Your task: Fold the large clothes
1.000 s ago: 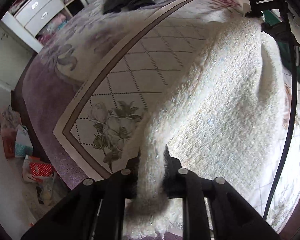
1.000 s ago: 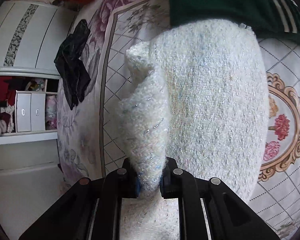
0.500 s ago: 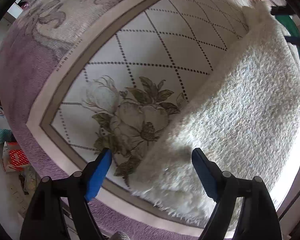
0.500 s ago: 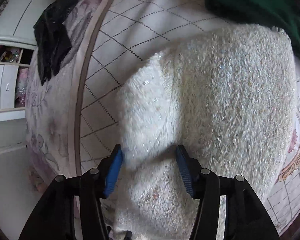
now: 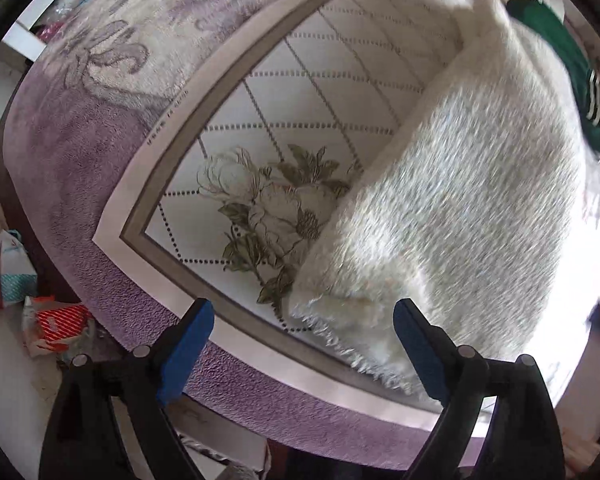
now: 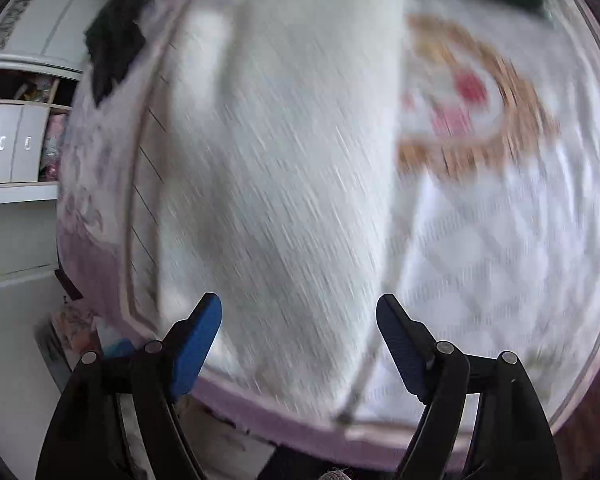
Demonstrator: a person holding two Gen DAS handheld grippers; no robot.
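Observation:
A fluffy white garment [image 5: 452, 200] lies folded on the bed, its fringed near end close to the bed's edge. It also shows in the right wrist view [image 6: 284, 168], blurred by motion. My left gripper [image 5: 304, 348] is open and empty, held just off the garment's near end. My right gripper [image 6: 300, 340] is open and empty, pulled back above the garment's near end.
The bed cover [image 5: 284, 92] has a diamond and flower pattern with a purple border. A green striped garment [image 5: 556, 64] lies past the white one. A black garment [image 6: 116, 44] lies at the bed's far left. White drawers [image 6: 12, 148] and floor bags [image 5: 48, 320] stand beside the bed.
Both grippers let go of the white garment, which dropped flat on the bed. Both have since drawn back from it with jaws wide open.

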